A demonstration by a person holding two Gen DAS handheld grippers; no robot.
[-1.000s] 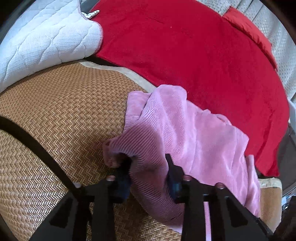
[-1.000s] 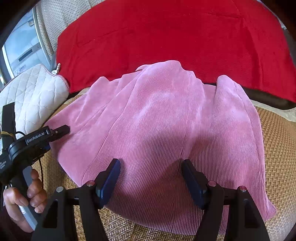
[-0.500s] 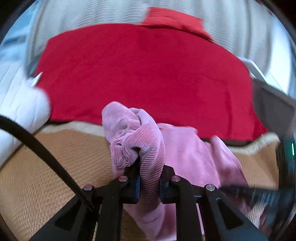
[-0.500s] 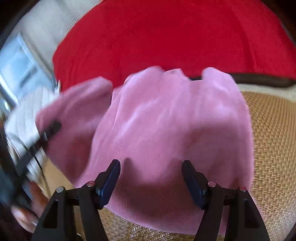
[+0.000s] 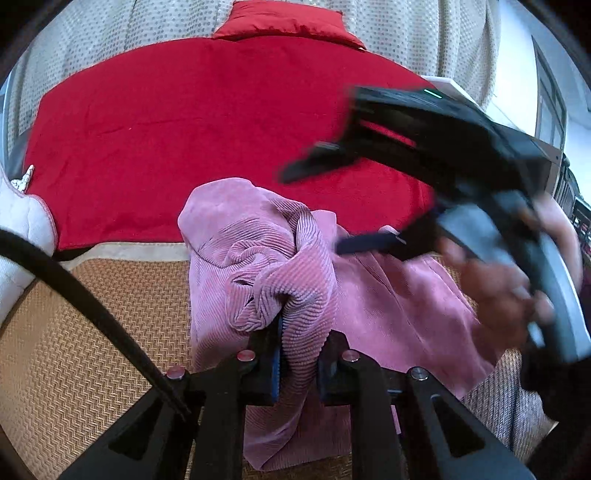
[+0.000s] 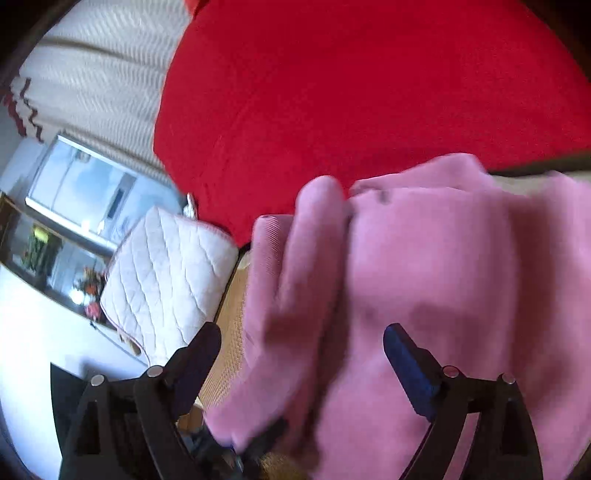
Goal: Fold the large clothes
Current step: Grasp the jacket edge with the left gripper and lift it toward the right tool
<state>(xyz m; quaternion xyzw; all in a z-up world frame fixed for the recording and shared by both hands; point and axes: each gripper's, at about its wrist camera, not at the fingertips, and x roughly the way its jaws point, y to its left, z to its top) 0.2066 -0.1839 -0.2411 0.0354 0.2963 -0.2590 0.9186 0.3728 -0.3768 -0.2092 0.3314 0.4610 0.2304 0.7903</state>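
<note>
A pink ribbed garment point(image 5: 388, 302) lies bunched on a woven straw mat point(image 5: 92, 332). My left gripper point(image 5: 299, 332) is shut on a raised fold of it near the garment's left side, and the cloth hangs over the pads. In the left wrist view my right gripper point(image 5: 340, 206) hovers, blurred, above the garment's right part, held by a hand point(image 5: 509, 288). In its own view the right gripper point(image 6: 303, 347) has wide jaws that are still opening. The pink garment point(image 6: 443, 258) lies below and between its fingers, and the pads do not press on it.
A red blanket point(image 5: 203, 129) covers the surface behind the mat. A white quilted cushion point(image 5: 22, 229) sits at the left edge. Dotted curtains point(image 5: 406, 29) hang at the back. A black cable point(image 5: 74, 291) crosses the left wrist view. A window point(image 6: 81, 192) shows far left.
My left gripper closed on a fold of the pink garment, lifted it and rolled. My right gripper swung left over the cloth and its jaws widened.
</note>
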